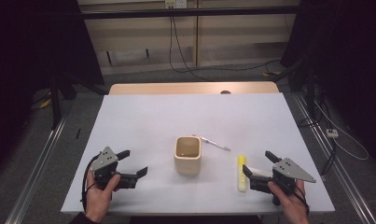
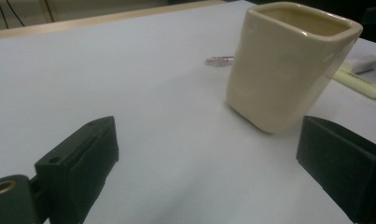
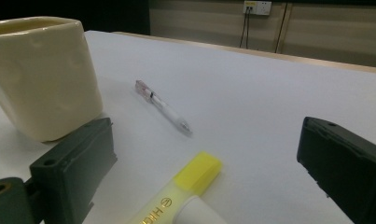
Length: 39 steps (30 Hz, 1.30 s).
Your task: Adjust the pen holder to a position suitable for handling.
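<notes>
The table [image 1: 143, 116] carries a white top with a wooden strip along its far edge. Three items lie on its near half.

The cup [image 1: 188, 155] is cream, glazed and square-mouthed. It stands upright near the middle of the near half, between the two grippers and apart from both. Its inside appears empty in the high view.

The left gripper [image 1: 134, 163] is held by a hand [image 1: 100, 196] close to the near left corner. Its jaws are spread wide with nothing between them, and they face the cup. In the left gripper view the cup [image 2: 288, 65] stands ahead of the jaws, not touching them.

The right gripper [image 1: 259, 164] is held by the other hand [image 1: 292, 201] close to the near right corner. Its jaws are likewise spread wide and hold nothing.

The highlighter [image 1: 241, 173] is yellow and lies flat, right of the cup, pointing from near edge to far edge. Its near end lies just beside the right gripper; in the right gripper view the highlighter [image 3: 185, 191] reaches in between the jaws.

The pen [image 1: 213, 143] is thin and pale. It lies flat just beyond the cup's far right corner, angled toward the right edge.
</notes>
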Each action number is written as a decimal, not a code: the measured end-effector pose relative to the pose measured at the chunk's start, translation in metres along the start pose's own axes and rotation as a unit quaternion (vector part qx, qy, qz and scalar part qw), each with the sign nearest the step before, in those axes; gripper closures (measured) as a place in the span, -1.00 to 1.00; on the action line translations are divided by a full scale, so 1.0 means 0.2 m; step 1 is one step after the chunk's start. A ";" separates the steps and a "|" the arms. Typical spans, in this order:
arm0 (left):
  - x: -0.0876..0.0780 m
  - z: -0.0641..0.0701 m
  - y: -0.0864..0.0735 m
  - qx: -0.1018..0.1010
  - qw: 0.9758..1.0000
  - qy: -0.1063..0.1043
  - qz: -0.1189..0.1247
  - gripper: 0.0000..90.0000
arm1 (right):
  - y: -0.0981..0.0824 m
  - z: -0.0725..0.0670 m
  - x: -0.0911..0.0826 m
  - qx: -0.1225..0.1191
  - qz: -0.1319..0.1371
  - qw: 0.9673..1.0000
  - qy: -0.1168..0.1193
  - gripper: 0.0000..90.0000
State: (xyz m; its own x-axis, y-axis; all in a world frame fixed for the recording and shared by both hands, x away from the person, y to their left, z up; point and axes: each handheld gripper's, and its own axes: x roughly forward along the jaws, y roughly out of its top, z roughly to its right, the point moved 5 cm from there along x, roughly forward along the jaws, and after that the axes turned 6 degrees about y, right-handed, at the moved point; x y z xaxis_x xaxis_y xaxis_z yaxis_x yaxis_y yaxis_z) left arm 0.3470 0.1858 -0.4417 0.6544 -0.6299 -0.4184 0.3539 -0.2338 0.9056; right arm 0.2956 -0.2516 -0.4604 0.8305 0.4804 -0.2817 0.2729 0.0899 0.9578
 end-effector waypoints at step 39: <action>-0.12 -0.13 -0.09 -0.026 0.998 0.050 0.007 -0.87 | 0.00 0.02 0.09 0.015 -0.107 0.994 0.012 -0.91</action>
State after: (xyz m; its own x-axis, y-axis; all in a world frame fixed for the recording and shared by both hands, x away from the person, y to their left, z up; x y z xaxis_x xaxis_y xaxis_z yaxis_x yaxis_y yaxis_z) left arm 0.3421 0.2234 -0.4493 0.7217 -0.5552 -0.4134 0.3775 -0.1850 0.9074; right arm 0.3126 -0.2475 -0.4666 0.7406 0.4738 -0.4764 0.4566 0.1653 0.8742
